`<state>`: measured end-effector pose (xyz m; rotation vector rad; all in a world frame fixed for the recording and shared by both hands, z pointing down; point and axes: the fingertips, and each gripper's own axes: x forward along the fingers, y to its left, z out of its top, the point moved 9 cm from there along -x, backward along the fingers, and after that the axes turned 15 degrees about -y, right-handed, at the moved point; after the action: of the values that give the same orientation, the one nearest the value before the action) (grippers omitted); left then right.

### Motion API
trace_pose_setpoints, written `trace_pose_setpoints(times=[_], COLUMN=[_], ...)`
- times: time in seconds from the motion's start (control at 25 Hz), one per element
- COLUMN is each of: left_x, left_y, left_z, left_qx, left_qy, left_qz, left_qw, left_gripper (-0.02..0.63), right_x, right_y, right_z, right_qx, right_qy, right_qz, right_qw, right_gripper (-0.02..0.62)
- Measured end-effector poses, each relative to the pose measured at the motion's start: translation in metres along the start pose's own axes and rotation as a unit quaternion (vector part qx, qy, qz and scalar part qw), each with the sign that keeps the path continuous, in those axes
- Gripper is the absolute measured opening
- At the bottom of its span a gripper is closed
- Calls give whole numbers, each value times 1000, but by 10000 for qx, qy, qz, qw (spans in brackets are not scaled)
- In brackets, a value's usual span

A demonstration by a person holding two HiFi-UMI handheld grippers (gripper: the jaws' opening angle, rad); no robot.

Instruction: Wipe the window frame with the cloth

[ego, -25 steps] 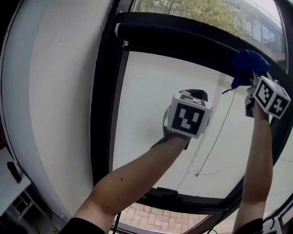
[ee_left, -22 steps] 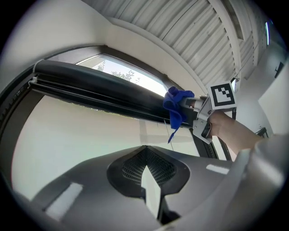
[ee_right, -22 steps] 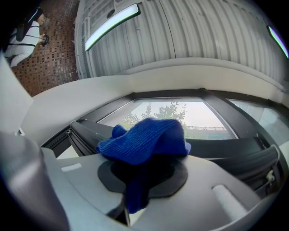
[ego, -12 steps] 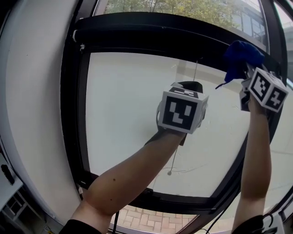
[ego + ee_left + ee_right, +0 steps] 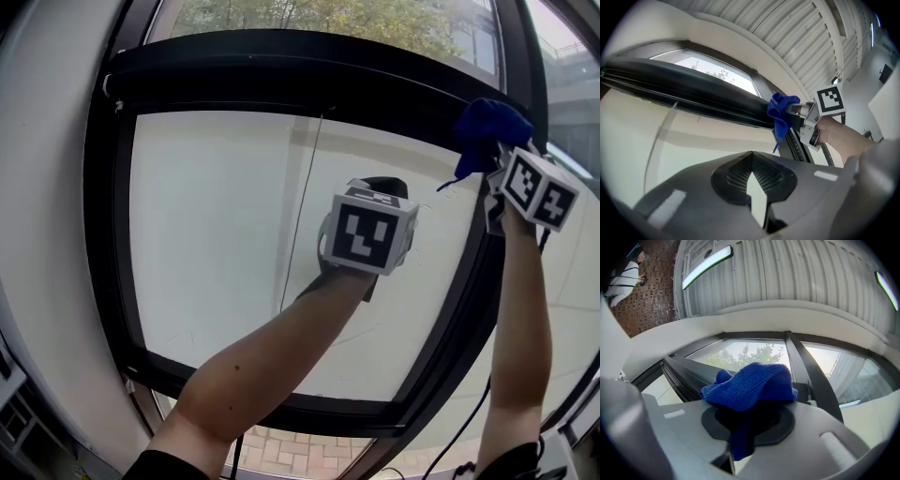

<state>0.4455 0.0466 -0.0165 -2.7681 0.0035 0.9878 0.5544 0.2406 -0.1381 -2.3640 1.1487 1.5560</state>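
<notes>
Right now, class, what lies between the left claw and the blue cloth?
Nothing solid: in the left gripper view only bare pale window pane shows between the left claw and the cloth, which the right claw holds by the black frame.

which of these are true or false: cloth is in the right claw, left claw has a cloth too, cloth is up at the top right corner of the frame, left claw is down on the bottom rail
1. The blue cloth is clamped in the right claw. True.
2. The left claw holds a cloth as well. False: its jaws are together with nothing between them.
3. The cloth is up by the top right corner of the window frame. True.
4. The left claw rests on the frame's bottom rail. False: in the head view it is held up in front of the middle of the pane, well above that rail.
</notes>
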Motion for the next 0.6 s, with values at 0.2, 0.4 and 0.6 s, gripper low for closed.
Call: trace_pose_setpoints(times=[0.2, 0.4, 0.6], left_x=[18, 34, 42], left_y=[-26, -45, -52], left_z=[-9, -15, -16], left_qx=[-128, -183, -209], left_qy=[24, 126, 68], left_qz=[-64, -303, -506], left_qw=[9999, 9993, 9985], left_gripper=[-9, -9, -9], right_x=[-7, -17, -20], right_y=[-29, -49, -62], right_z=[-1, -4, -5], right_qx=[-44, -42, -82], right_qy=[79, 198, 280], right_qz=[-92, -225, -404], right_qw=[9999, 9995, 9988], right_gripper=[61, 61, 61])
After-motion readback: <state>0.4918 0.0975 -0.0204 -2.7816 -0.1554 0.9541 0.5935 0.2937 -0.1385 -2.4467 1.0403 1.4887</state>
